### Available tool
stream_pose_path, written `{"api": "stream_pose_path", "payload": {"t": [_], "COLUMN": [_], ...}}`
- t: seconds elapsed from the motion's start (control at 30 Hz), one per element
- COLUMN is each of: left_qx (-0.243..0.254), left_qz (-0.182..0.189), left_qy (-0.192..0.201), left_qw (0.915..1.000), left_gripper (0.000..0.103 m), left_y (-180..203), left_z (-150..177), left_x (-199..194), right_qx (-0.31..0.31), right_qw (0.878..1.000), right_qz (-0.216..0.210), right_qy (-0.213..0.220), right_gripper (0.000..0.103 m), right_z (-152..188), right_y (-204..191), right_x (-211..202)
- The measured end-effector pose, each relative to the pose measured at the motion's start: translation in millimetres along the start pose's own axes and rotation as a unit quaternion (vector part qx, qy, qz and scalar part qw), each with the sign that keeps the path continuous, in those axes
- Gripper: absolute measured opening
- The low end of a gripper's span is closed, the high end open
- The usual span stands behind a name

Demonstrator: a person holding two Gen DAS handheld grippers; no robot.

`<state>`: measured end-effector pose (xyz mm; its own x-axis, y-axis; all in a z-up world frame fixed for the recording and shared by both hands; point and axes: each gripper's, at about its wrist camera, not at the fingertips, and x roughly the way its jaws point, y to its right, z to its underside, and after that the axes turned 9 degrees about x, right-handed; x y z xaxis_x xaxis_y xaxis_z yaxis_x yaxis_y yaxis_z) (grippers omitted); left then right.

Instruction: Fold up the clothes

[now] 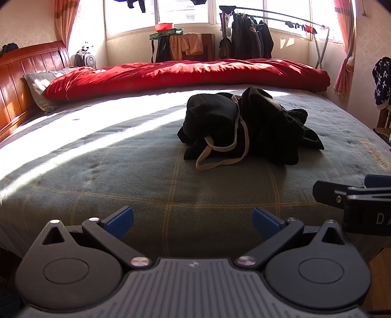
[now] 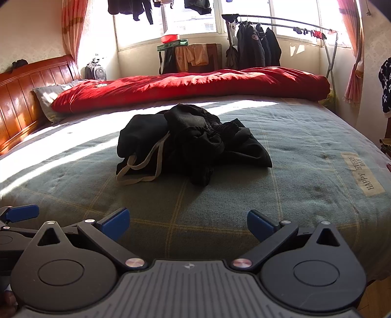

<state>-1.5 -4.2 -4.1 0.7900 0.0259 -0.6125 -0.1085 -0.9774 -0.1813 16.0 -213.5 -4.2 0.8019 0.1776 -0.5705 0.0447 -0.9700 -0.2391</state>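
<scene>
A bedroom in strong daylight. A wide bed fills the middle, spread with a grey-green checked blanket that bears a sewn label at 3 o'clock. A rolled red quilt lies across the far side at 12 o'clock, a grey pillow and a reddish wooden headboard at 9 to 10 o'clock. Bay windows at 12 o'clock throw bright bands over the blanket. Orange curtains hang at both sides. A metal clothes rack with dark jackets stands at 1 o'clock.
</scene>
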Motion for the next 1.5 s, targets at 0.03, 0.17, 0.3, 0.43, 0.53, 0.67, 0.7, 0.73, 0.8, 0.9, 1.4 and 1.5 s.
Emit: {"api": "stream_pose_path", "payload": {"t": [0.03, 0.17, 0.3, 0.43, 0.53, 0.67, 0.7, 0.73, 0.8, 0.9, 1.4, 1.5], "left_qx": [0.0, 0.001, -0.001, -0.002, -0.002, -0.001, -0.001, -0.001, -0.002, -0.002, -0.012, -0.014], "left_qz": [0.001, 0.0, 0.0, 0.001, 0.001, 0.001, 0.001, 0.002, 0.003, 0.004, 0.007, 0.007], "left_qy": [0.0, 0.001, 0.001, -0.001, -0.002, -0.003, -0.004, -0.004, -0.004, -0.004, -0.012, -0.015], "left_qw": [1.0, 1.0, 1.0, 1.0, 1.0, 1.0, 1.0, 1.0, 1.0, 1.0, 0.9998, 0.9998], "left_gripper": [0.103, 0.103, 0.103, 0.103, 0.103, 0.103, 0.103, 0.103, 0.103, 0.103, 0.103, 0.103], "left_y": [-0.4, -0.8, -2.5, -3.1, -3.0, -2.5, -2.4, -2.3, -2.6, -2.8, -7.3, -8.5], "left_z": [-0.1, 0.1, -0.1, -0.4, -0.7, -1.1, -1.3, -1.5, -1.6, -2.1, -1.6, -2.5], "left_x": [-0.1, -1.6, -1.6, -0.4, 0.6, 2.0, 2.4, 2.6, 3.2, 4.7, 16.4, 20.9], "right_qx": [0.0, 0.002, 0.001, 0.001, 0.001, 0.0, 0.0, 0.001, 0.001, 0.002, 0.002, 0.002], "right_qw": [1.0, 1.0, 1.0, 1.0, 1.0, 1.0, 1.0, 1.0, 1.0, 1.0, 1.0, 1.0], "right_qz": [0.0, -0.001, 0.0, 0.001, 0.001, -0.001, -0.001, -0.002, -0.002, -0.002, -0.003, -0.003], "right_qy": [0.0, 0.0, 0.0, -0.001, -0.002, -0.003, -0.004, -0.004, -0.005, -0.007, -0.019, -0.023], "right_gripper": [0.103, 0.103, 0.103, 0.103, 0.103, 0.103, 0.103, 0.103, 0.103, 0.103, 0.103, 0.103], "right_z": [0.0, 0.2, -0.1, -0.1, -0.4, -0.8, -1.0, -1.2, -1.5, -2.1, -2.9, -3.4], "right_y": [0.2, 1.1, 1.3, 2.1, 2.2, 2.0, 2.2, 2.5, 3.0, 3.6, 5.1, 6.0], "right_x": [-0.1, 0.1, 0.2, 0.9, 1.8, 3.2, 3.4, 3.7, 4.7, 6.2, 21.6, 26.8]}}
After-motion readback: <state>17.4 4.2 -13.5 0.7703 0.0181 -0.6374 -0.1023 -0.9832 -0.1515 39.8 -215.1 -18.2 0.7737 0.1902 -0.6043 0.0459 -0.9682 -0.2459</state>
